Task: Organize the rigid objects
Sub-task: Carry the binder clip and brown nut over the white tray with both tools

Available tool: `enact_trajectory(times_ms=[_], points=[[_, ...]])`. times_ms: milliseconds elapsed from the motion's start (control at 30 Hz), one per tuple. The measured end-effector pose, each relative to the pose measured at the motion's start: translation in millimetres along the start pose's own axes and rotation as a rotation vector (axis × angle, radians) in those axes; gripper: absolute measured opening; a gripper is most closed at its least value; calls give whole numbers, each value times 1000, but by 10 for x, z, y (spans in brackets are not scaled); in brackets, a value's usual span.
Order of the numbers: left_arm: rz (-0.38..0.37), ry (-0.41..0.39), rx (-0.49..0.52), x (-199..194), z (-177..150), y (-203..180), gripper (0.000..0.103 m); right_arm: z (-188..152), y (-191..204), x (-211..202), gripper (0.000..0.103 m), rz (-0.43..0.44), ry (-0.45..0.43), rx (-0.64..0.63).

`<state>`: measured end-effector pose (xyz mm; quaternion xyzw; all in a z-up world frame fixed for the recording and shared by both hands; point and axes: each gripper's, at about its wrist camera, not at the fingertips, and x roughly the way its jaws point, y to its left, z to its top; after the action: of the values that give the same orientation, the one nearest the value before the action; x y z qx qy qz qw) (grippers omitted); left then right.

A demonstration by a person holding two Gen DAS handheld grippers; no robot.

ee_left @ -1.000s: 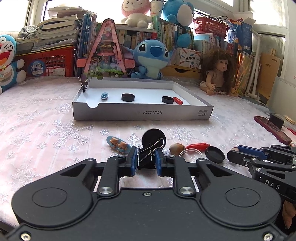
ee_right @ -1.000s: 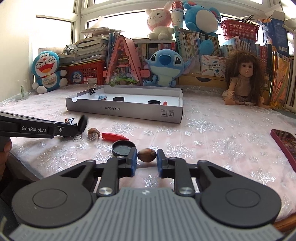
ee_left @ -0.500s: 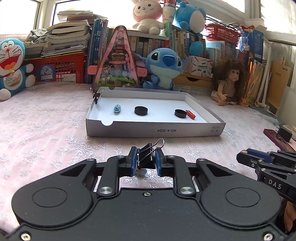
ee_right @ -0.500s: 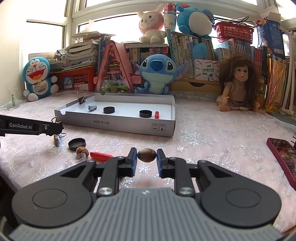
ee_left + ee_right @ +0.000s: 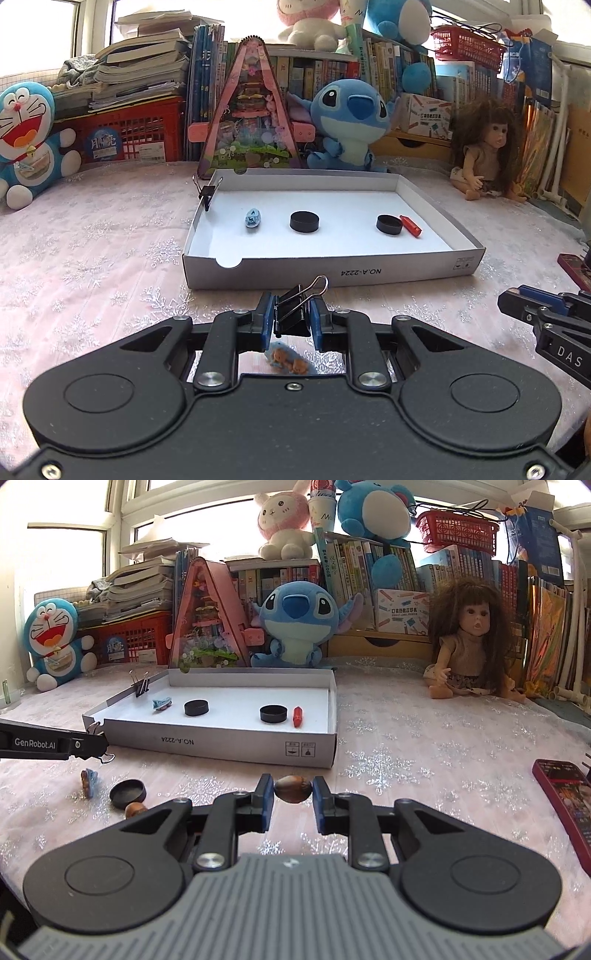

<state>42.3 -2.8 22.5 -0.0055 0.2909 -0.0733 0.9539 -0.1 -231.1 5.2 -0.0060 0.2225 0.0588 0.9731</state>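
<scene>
While clamped, binder clip [image 5: 291, 314] handles point toward tray [image 5: 332, 271].

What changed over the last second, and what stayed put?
Both grippers rose off the tabletop and advanced toward the white box. The left gripper kept its binder clip, the right gripper its nut. The box contents did not move.

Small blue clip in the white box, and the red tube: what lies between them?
Two black round caps, seen in both wrist views.
</scene>
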Motion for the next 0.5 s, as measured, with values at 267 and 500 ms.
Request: enact_trajectory(times_ms=[267,500], points=[[0,17,-15,157,163,-32,19,130,-5,106,27,-3,-5,4],[8,-5,-28,261,379,31,19,291,-21,247,27,-3,-8,6]])
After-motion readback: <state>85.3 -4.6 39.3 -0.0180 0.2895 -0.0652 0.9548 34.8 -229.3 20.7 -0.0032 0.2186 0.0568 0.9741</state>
